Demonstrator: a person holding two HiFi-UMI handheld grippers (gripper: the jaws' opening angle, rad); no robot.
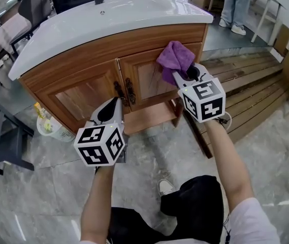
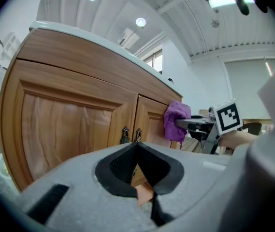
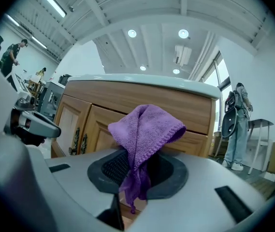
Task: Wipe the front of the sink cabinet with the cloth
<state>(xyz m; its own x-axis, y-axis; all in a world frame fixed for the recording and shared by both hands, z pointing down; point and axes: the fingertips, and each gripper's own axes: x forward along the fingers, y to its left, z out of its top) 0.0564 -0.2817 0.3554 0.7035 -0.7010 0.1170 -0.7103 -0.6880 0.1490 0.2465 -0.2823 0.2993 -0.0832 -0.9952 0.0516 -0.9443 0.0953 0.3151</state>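
Right gripper view, purple cloth (image 3: 147, 127) bunched, clamped in right gripper (image 3: 137, 170)

The sink cabinet (image 1: 83, 88) is warm brown wood with clear grain and a soft varnish sheen; its top (image 1: 119, 14) is smooth, glossy white. The door handles (image 1: 124, 91) look like dark metal. The cloth (image 3: 147, 127) is purple, fuzzy knit fabric. The left gripper (image 2: 138, 145) and right gripper (image 3: 135, 153) have matt grey plastic shells with black ribbed pads (image 2: 120, 167). The floor (image 1: 149, 151) is polished grey stone

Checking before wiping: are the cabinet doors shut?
Shut: both cabinet doors lie flush, their handles side by side at the seam.
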